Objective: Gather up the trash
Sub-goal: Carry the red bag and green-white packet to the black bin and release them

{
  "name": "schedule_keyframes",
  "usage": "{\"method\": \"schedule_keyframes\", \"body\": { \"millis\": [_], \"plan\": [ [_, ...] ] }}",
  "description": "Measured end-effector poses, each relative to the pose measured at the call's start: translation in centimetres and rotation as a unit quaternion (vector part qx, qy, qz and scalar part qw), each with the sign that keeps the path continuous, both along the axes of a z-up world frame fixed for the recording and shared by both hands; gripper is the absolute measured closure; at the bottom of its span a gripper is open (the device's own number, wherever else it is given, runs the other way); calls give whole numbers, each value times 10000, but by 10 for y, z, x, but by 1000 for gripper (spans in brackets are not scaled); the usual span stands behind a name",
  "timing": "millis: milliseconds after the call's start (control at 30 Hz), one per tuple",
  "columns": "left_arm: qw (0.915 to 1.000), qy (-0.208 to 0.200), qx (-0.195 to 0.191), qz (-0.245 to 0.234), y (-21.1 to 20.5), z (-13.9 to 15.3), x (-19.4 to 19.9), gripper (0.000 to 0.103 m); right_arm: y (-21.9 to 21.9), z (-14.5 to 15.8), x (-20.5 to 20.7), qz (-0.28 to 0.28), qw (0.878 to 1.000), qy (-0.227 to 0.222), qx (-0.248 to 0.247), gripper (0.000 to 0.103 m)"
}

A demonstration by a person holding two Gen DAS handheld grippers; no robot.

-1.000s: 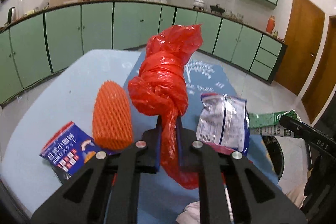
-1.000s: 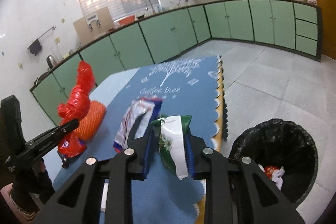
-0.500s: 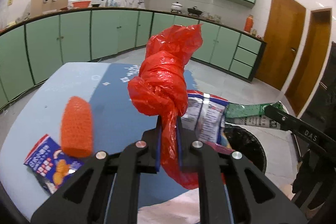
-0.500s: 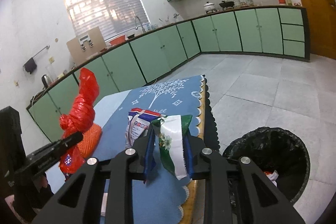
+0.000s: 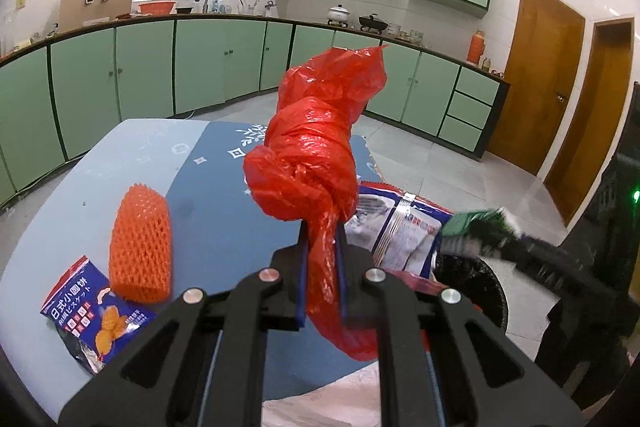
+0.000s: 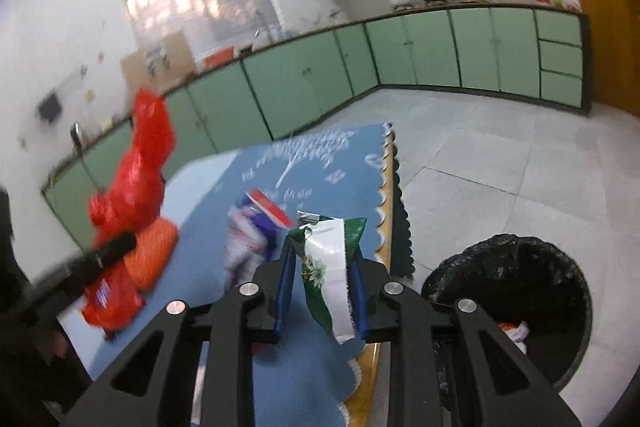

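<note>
My left gripper (image 5: 321, 251) is shut on a knotted red plastic bag (image 5: 316, 163) and holds it upright above the blue table (image 5: 216, 227). My right gripper (image 6: 322, 267) is shut on a green and white wrapper (image 6: 330, 259), held near the table's right edge, left of the black bin (image 6: 516, 303). The red bag also shows in the right wrist view (image 6: 132, 195). The right gripper with the green wrapper (image 5: 476, 223) shows at the right of the left wrist view, over the bin (image 5: 468, 287).
On the table lie an orange foam net (image 5: 140, 243), a blue snack packet (image 5: 92, 315) and a white and blue packet (image 5: 396, 227). The bin holds some trash (image 6: 516, 331). Green cabinets line the walls; tiled floor lies beyond.
The right gripper with the green wrapper has moved toward the bin. The left gripper still holds the red bag and has shifted a little; the view has turned back left.
</note>
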State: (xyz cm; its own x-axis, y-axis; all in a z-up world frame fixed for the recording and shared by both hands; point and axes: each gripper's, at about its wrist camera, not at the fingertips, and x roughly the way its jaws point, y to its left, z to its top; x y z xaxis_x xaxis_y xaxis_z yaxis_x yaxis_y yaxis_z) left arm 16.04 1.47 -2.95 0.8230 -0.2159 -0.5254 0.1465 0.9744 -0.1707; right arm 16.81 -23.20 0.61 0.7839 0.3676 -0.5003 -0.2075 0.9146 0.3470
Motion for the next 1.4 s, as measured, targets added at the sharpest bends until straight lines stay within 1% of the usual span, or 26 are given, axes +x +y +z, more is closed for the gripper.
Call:
{"method": "schedule_keyframes", "body": {
  "millis": [33, 100, 367, 500, 700, 833, 933, 1033, 1200, 1400],
  "plan": [
    [10000, 6, -9, -6, 0, 1, 1, 93, -4, 2, 2, 2, 10000, -28, 91, 78],
    [10000, 18, -26, -19, -2, 1, 1, 93, -6, 5, 6, 25, 9999, -52, 108, 78],
    [10000, 32, -35, -11, -1, 1, 5, 93, -2, 8, 25, -376, 9986, -242, -291, 78],
    [10000, 50, -19, -37, -4, -1, 8, 93, -4, 6, 38, -430, 9981, -280, -329, 78],
    [9997, 100, -9, -209, -22, -6, 24, 93, -13, 6, 29, -548, 9976, -324, -275, 78],
    [9989, 102, -11, -463, -51, -9, 33, 93, -30, 4, 16, -717, 9966, -305, -282, 78],
    [9977, 163, -41, -655, -72, -15, 37, 93, -58, 2, 3, -972, 9944, -250, -346, 78],
    [9956, 195, -50, -912, -105, -20, 42, 93, -87, -1, -9, -1240, 9912, -184, -427, 78],
    [9919, 275, -29, -1237, -159, -32, 53, 93, -140, -16, -23, -1709, 9841, 48, -479, 78],
    [9870, 569, 151, -1493, -219, -60, 74, 93, -181, -41, -26, -1952, 9788, 356, -502, 78]
  ]
}}
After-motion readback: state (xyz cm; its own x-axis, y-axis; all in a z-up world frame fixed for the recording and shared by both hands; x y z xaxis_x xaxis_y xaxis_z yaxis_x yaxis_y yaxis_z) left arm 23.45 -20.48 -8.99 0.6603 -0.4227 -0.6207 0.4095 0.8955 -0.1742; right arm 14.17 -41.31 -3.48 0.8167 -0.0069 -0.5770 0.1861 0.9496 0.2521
